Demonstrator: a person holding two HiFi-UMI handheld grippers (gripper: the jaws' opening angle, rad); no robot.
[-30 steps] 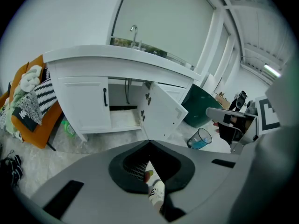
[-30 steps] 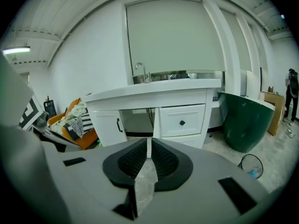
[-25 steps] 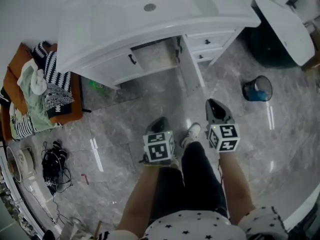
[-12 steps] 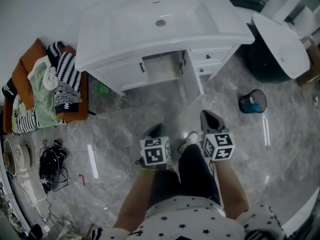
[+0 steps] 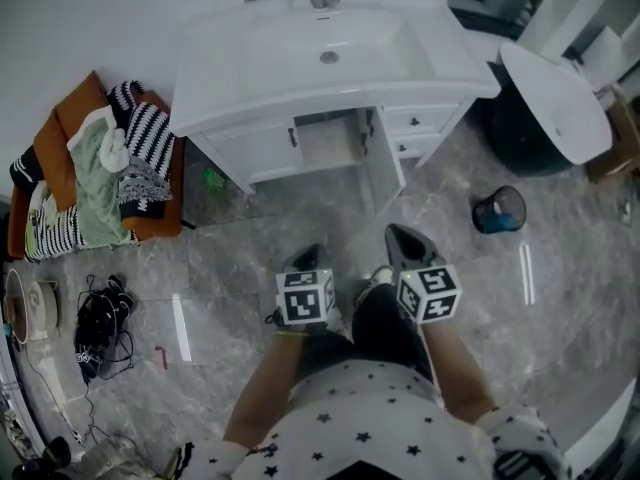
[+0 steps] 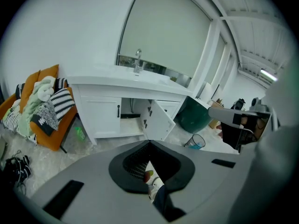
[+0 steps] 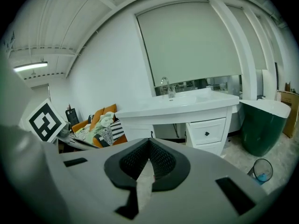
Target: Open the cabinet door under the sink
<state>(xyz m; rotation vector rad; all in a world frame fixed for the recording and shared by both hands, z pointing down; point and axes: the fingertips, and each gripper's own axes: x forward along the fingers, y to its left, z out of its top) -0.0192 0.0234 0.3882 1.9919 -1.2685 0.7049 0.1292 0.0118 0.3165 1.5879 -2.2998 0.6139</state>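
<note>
The white sink cabinet [image 5: 250,143] stands at the top of the head view. Its right-hand door [image 5: 382,166] hangs wide open and shows the bare shelf inside [image 5: 328,140]; the left door [image 5: 262,148] is closed. In the left gripper view the open door [image 6: 161,120] swings out toward me. My left gripper [image 5: 308,254] and right gripper [image 5: 397,233] hover over the floor well short of the cabinet, above my legs. Both are shut with nothing between the jaws, and neither touches the door. The left gripper's [image 6: 149,143] and right gripper's [image 7: 149,141] jaw tips meet in their own views.
An orange seat [image 5: 60,138] piled with striped cushions and clothes sits left of the cabinet. A dark green tub [image 5: 545,98] and a blue waste bin [image 5: 498,210] stand at the right. Cables and shoes [image 5: 98,326] lie on the grey floor at left.
Both grippers have drawn back from the cabinet toward my body and risen. The cabinet door stays open. More of the sink top shows now.
</note>
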